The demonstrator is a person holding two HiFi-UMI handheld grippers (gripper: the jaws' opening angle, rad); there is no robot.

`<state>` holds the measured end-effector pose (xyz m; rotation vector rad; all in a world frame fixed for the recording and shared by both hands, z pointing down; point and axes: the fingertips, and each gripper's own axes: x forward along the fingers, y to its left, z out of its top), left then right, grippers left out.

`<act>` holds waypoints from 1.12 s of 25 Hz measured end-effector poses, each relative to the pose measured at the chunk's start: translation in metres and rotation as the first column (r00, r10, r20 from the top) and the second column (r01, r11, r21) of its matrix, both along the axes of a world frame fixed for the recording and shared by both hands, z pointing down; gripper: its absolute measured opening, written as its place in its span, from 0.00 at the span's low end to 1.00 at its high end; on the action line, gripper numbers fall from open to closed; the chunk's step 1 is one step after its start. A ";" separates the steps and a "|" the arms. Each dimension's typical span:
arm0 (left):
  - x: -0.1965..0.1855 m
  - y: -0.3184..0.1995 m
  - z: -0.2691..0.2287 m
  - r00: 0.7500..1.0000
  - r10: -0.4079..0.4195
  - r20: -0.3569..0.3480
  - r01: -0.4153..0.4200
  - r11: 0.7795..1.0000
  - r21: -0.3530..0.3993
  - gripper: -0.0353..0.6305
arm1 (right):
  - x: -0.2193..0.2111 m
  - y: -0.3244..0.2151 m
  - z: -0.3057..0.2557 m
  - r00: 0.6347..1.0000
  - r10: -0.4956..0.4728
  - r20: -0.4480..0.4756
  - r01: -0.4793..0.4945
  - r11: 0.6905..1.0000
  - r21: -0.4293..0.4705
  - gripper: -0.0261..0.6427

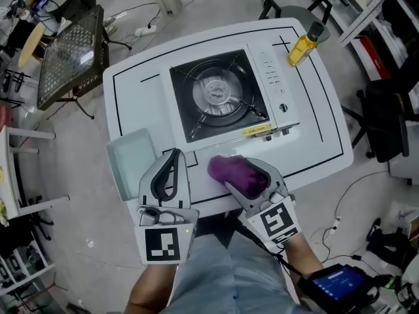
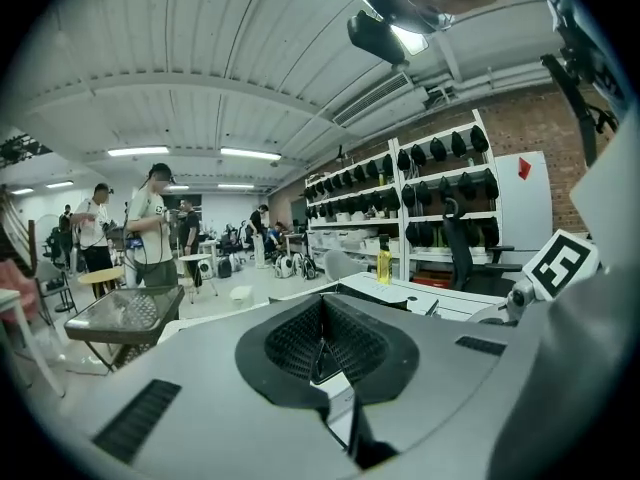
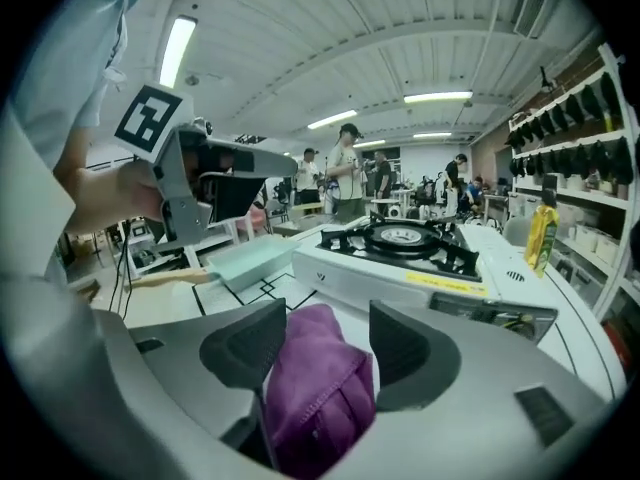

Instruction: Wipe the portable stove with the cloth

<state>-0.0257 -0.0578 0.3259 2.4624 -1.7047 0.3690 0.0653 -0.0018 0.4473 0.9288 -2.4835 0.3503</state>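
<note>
The portable stove [image 1: 222, 97] stands in the middle of the white table [image 1: 314, 123], black burner up, control panel to the right. A purple cloth [image 1: 230, 170] lies bunched at the table's near edge, in front of the stove. My right gripper [image 1: 247, 174] is around it, jaws wide apart. In the right gripper view the cloth [image 3: 315, 388] sits between the pads and the right pad stands off it; the stove [image 3: 400, 253] is just beyond. My left gripper [image 1: 171, 154] hovers left of the cloth, shut with nothing in it, its pads [image 2: 345, 343] meeting.
A pale teal tray [image 1: 129, 159] lies on the table's near left corner, beside my left gripper. A yellow bottle [image 1: 302, 46] stands at the far right of the table. A wire-mesh stand [image 1: 69, 57] is off to the left on the floor. People stand far back.
</note>
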 end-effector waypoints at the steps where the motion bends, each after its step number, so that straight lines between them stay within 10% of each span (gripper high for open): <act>1: -0.003 -0.002 0.006 1.000 -0.004 -0.001 0.004 1.000 -0.011 0.08 | -0.003 0.001 0.009 1.000 -0.012 -0.014 0.012 1.000 -0.022 0.39; 12: -0.021 -0.020 0.050 0.999 -0.041 0.001 0.041 0.995 -0.088 0.08 | -0.012 -0.006 0.070 0.982 -0.079 -0.171 0.065 0.994 -0.085 0.39; 28: -0.013 -0.024 0.019 0.999 -0.040 -0.006 0.040 0.999 -0.030 0.08 | -0.022 -0.003 0.035 0.995 -0.102 0.013 0.103 0.983 -0.154 0.21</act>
